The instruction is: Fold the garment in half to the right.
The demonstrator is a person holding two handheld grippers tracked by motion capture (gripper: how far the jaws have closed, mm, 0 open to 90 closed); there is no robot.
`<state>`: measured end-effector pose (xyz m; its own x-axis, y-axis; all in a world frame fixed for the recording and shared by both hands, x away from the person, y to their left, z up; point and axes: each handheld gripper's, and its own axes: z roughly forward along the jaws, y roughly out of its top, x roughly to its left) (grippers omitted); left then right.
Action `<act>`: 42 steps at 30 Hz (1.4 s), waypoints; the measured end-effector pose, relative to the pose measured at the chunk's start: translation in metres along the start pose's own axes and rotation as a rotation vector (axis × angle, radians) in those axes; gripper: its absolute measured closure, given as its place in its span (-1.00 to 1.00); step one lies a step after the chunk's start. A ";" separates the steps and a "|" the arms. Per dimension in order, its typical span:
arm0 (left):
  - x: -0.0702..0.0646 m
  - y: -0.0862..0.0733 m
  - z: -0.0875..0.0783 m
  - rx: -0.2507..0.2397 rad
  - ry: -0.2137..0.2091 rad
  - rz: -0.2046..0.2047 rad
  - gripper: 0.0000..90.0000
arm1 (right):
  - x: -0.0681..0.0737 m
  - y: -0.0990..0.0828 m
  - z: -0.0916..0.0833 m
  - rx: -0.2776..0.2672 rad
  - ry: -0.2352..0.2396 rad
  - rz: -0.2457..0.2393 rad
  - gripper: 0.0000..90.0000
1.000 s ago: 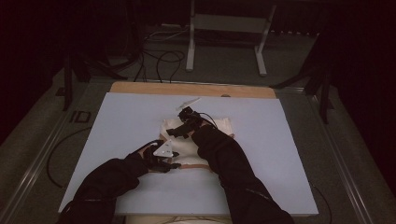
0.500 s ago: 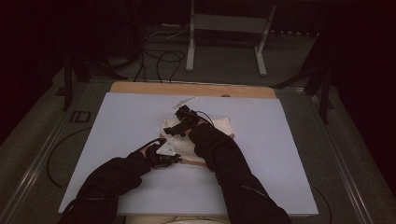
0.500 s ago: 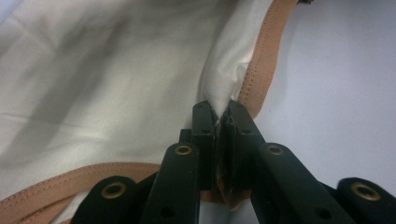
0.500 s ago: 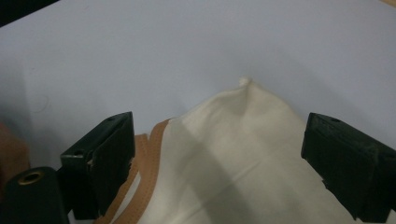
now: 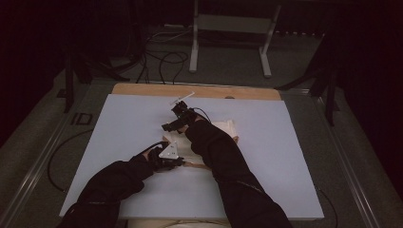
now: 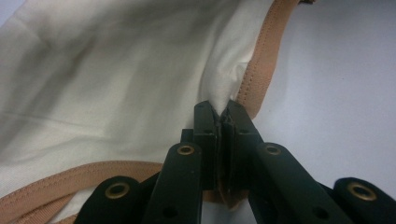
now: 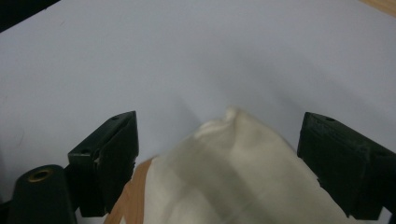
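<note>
Left gripper (image 6: 223, 122): my jaws have just closed, pinching the cream cloth (image 6: 116, 70) beside its tan trim (image 6: 264, 60).
Right gripper (image 7: 217, 154): my jaws gape wide, the cloth's corner between them, untouched.
Hidden: my right sleeve (image 5: 223, 156) covers much of the cloth.
Pose: left forearm low; right reaches forward across the white table (image 5: 123, 123).

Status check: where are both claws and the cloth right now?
Left claw shut on cream cloth beside its tan trim. Right claw open, cloth corner between the jaws, ungripped. Nothing in the way on the white table.
</note>
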<state>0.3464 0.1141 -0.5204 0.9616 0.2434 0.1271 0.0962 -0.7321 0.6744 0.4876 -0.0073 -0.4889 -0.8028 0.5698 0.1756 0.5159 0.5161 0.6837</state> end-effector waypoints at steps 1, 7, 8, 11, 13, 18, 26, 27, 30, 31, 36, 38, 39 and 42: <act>0.000 0.000 0.000 -0.004 0.000 -0.004 0.93 | 0.000 0.001 0.001 0.001 0.000 0.008 -0.72; -0.001 0.000 0.000 -0.009 0.001 -0.007 0.93 | -0.002 0.004 0.009 0.026 -0.037 0.013 -0.32; 0.000 0.000 0.000 -0.008 0.002 -0.004 0.93 | -0.002 0.004 0.011 0.031 -0.037 0.013 -0.30; 0.000 0.000 0.000 -0.005 0.001 -0.001 0.93 | -0.001 0.004 0.015 0.041 -0.046 0.009 -0.15; 0.000 0.000 0.000 0.002 0.004 0.011 0.93 | 0.001 0.003 0.020 0.055 -0.048 0.005 -0.10; -0.001 0.001 0.000 0.001 0.003 0.006 0.93 | 0.004 0.000 0.028 0.089 -0.061 -0.023 -0.04; 0.000 0.001 0.000 0.001 0.001 0.006 0.93 | 0.010 -0.005 0.033 0.115 -0.107 -0.100 0.16; 0.000 0.001 0.000 0.002 0.001 0.006 0.93 | 0.011 -0.005 0.033 0.116 -0.123 -0.118 0.19; -0.001 0.001 0.000 0.004 0.004 0.006 0.93 | 0.014 -0.005 0.034 0.118 -0.147 -0.134 0.26; -0.001 0.001 0.000 0.006 0.004 0.008 0.93 | 0.014 -0.005 0.034 0.122 -0.147 -0.137 0.32; -0.001 0.001 0.000 0.005 0.002 0.005 0.93 | 0.013 -0.005 0.032 0.125 -0.159 -0.135 0.81; 0.000 0.001 0.000 0.007 0.000 0.004 0.93 | 0.013 -0.005 0.032 0.128 -0.159 -0.139 0.96; 0.000 0.001 0.000 0.007 0.000 0.004 0.94 | 0.013 -0.005 0.032 0.128 -0.159 -0.139 0.96; 0.001 0.002 0.000 0.011 -0.005 -0.004 0.95 | 0.014 -0.004 0.030 0.127 -0.165 -0.137 0.99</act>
<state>0.3473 0.1131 -0.5189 0.9623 0.2437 0.1205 0.1032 -0.7377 0.6671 0.4835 0.0180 -0.5106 -0.8138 0.5800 -0.0375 0.4472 0.6661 0.5969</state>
